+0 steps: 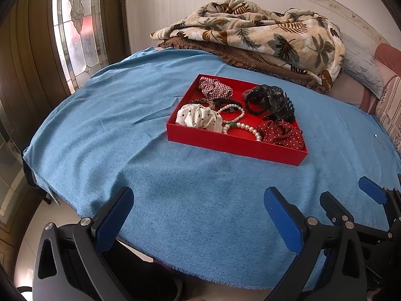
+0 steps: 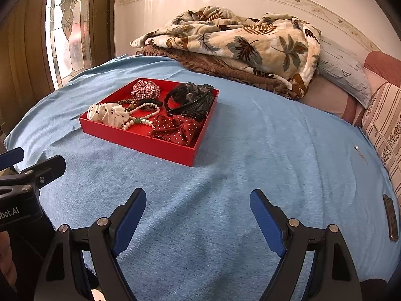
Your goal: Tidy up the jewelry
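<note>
Red tray sitting on the blue cloth spread over the bed, well ahead of both grippers. Inside: pearl necklace draped across the middle, touching the white dotted scrunchie and running up against the red polka-dot bow; black hair claw at the far right, checked scrunchie at the back.

Likely trouble: tangling. Pulling the pearls could drag the scrunchie or bow along, or snag on the claw's teeth. Soft bed underneath, so a downward push may tip or sink the light tray rather than pin it. Smooth round beads liable to slip from flat pads.

Left gripper wide open, empty, hovering over the near edge of the cloth. Right gripper likewise wide open, nothing between the pads, just beside the left one.
</note>
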Motion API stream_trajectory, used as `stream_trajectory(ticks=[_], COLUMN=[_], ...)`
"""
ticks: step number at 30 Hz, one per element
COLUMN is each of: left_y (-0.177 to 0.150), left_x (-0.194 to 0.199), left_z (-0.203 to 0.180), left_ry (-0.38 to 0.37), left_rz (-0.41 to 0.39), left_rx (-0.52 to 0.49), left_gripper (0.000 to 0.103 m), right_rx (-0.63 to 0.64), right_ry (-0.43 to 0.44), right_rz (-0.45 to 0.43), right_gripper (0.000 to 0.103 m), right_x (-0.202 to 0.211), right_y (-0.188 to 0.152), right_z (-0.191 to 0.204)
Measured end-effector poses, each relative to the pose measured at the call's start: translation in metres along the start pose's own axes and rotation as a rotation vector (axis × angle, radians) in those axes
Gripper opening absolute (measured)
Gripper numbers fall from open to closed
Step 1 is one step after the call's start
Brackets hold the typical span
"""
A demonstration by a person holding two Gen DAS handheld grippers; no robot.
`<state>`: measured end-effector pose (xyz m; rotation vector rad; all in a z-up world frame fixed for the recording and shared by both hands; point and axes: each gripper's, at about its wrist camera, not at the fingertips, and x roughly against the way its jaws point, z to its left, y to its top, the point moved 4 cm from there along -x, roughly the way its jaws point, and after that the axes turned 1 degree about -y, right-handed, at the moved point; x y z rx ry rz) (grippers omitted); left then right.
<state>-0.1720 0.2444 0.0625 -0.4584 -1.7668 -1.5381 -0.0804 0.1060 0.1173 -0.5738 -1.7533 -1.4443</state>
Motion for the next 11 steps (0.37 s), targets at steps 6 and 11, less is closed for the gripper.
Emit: stream_trajectory(ticks=[6,11], left_y=[0.0012,0.0050], left_x=[0.0008,0.0043], left_z=[0.0062,0.0061], left_ry=[0.019,0.047], left_rz=[-0.010,-0.011], left_rx=[0.019,0.022], left_gripper=[0.103,0.103], right_rx=[-0.007,-0.017], right_ry=[0.010,0.028], right_rz=[-0.005,-0.001], right_gripper=[0.088,0.088], right_x=[0.0009,0.0011], right_y=[0.0011,0.0002], right_z=[0.0007,-0.0022])
